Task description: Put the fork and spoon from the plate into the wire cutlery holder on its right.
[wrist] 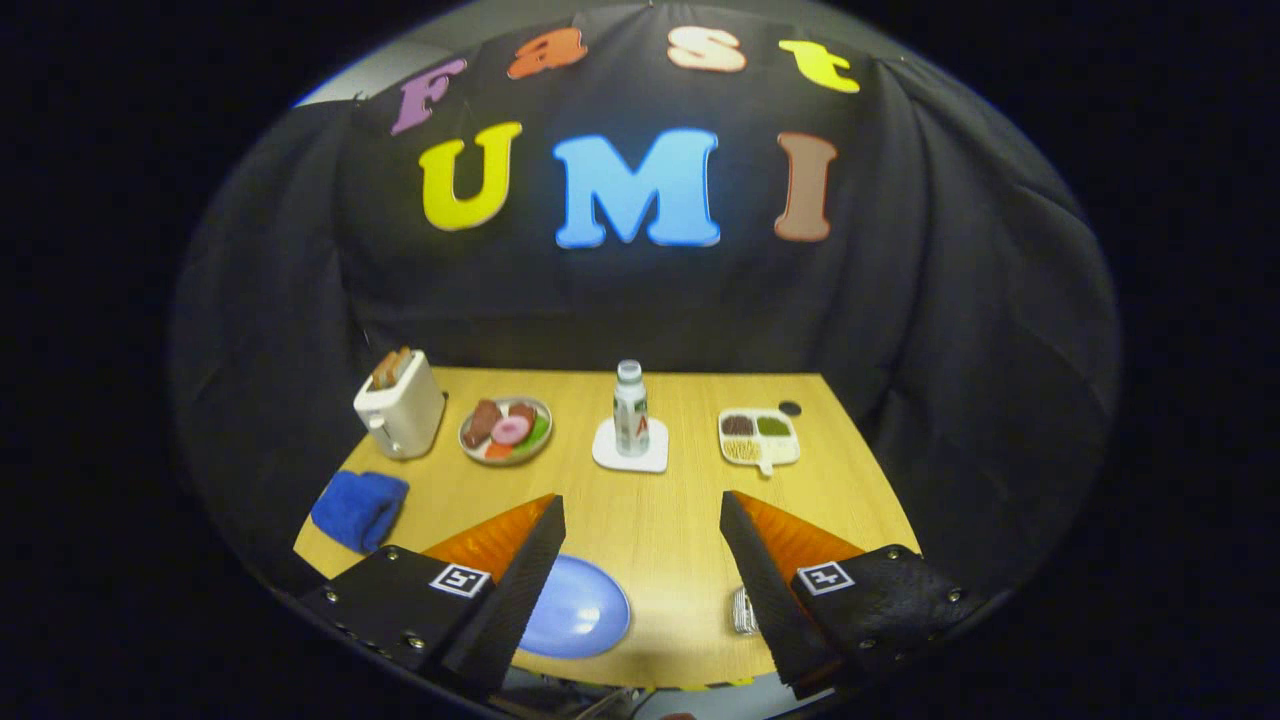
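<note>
My tongs (640,520) hang spread wide over the near tabletop (660,520), gripping nothing. The plate (585,615) lies near, partly behind the left finger; I cannot make out fork or spoon on it. The wire holder (744,610) peeks out beside the right finger. Far row, left to right: toaster (400,408), food dish (506,430), bottle (630,408) on a coaster (605,455), tray (758,438). A cloth (358,508) lies left.
</note>
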Demonstrator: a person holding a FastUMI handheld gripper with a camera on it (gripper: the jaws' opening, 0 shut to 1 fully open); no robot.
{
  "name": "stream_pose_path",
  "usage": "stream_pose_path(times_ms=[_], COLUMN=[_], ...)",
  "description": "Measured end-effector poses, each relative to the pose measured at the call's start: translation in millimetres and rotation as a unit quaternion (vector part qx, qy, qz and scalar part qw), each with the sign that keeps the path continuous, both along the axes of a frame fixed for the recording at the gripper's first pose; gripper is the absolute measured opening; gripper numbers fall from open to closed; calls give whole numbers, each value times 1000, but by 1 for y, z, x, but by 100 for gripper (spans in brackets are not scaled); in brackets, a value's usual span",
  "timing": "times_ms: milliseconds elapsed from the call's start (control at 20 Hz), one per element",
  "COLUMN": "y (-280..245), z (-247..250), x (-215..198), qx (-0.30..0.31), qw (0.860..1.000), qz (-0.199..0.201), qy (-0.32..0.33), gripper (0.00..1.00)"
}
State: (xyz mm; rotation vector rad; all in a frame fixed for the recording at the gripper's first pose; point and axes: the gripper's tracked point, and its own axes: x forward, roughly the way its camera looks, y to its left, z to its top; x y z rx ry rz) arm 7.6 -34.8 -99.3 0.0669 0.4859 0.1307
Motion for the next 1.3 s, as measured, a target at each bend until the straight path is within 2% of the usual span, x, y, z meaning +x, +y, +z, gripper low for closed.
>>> stream_pose_path(times_ms=[100,150,250,350,450,550,650,1100,1300], y=[19,33,44,81,111,137,151,181,203], z=[27,33,30,30,27,25,28,15,3], x=[-2,-7,-8,-7,-10,-16,-22,-34,-40], qx=[-22,-32,-67,-41,5,28,21,19,27], qw=[996,993,989,984,980,977,975,978,977], qz=[-10,-5,-20,5,10,18,33,72,104], qy=[-89,-114,-133,-171,-197,-208,-217,-196,-186], gripper=[95,95,95,97,97,97,97,97,97])
